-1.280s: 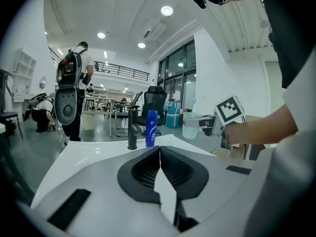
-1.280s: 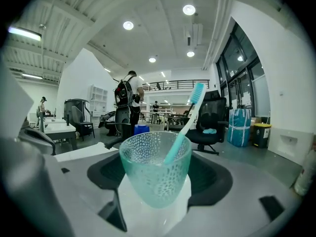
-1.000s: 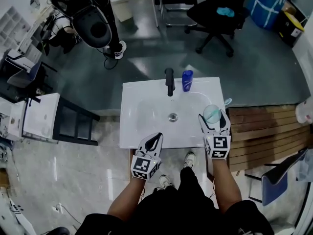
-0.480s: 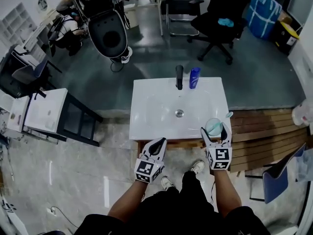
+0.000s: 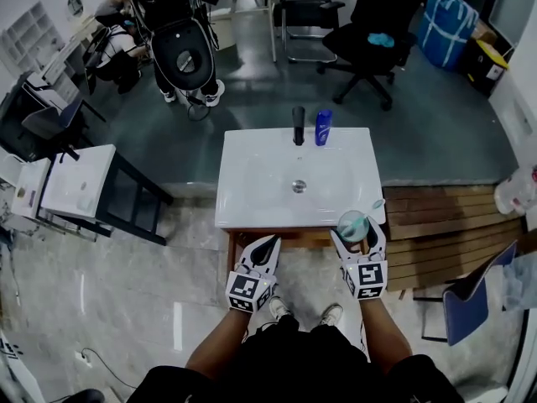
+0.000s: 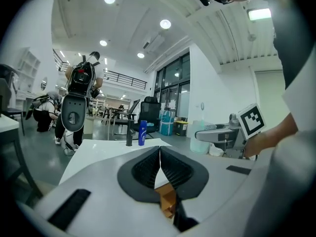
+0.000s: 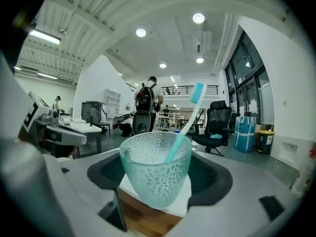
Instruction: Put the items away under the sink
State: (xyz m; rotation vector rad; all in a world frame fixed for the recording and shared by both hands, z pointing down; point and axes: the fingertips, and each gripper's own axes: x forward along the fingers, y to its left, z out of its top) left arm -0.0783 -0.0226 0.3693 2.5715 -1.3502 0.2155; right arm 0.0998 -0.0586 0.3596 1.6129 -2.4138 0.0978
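My right gripper (image 5: 353, 230) is shut on a green frosted glass cup (image 7: 155, 169) with a turquoise toothbrush (image 7: 183, 124) standing in it. In the head view the cup (image 5: 353, 222) hangs just in front of the white sink's (image 5: 252, 200) front right corner. My left gripper (image 5: 263, 250) is shut with nothing in it, below the sink's front edge at the left. A blue bottle (image 5: 323, 128) stands at the sink's back beside the black tap (image 5: 298, 124). The brown wooden cabinet (image 5: 289, 239) shows under the sink's front edge.
A person with a backpack (image 5: 178, 32) stands beyond the sink. A black office chair (image 5: 377, 32) is at the back right. Wooden slats (image 5: 445, 225) lie right of the sink. A white counter on a dark frame (image 5: 75, 191) stands to the left.
Both grippers have drawn back from over the basin to in front of the sink's front edge. The cup with the toothbrush came along in the right gripper.
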